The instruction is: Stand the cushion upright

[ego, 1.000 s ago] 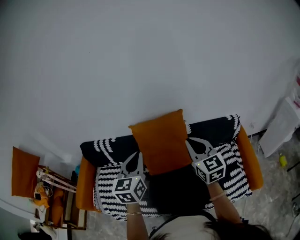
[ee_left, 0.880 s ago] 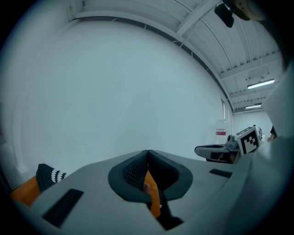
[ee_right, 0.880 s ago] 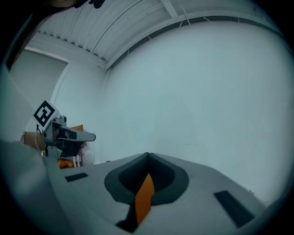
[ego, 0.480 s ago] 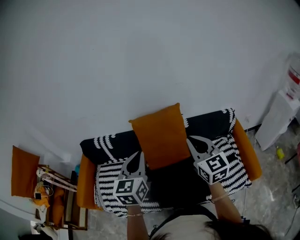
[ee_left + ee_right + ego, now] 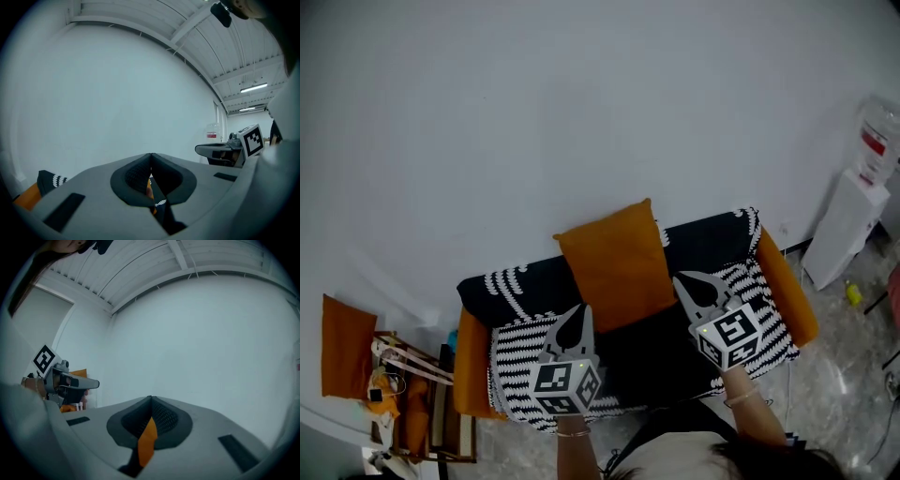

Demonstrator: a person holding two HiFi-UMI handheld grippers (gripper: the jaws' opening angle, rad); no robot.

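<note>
- White wall fills the background behind an orange sofa draped in a black-and-white throw. A spare orange pillow sits beside a small rack at the far left.
- My left gripper reaches in from the bottom of the head view. It is held level and aimed at the wall, with its marker cube toward me and my wrist straight behind it.
- Its fingers are pressed together at the tips. In the left gripper view a sliver of orange fabric shows between them, with the throw's pattern just below it. They pinch the cushion's left edge close to its lower corner.
- The cushion stands between my two grippers in the middle of the sofa, upright against the backrest. Its top edge rises above the backrest.
- My right gripper is also level and pointed at the wall. Its tips meet the cushion's right edge near the lower corner.
- Its fingers are closed too, and the right gripper view shows a strip of orange fabric caught between the pads.
- At the far right a water dispenser stands by the wall, well apart from the sofa.
</note>
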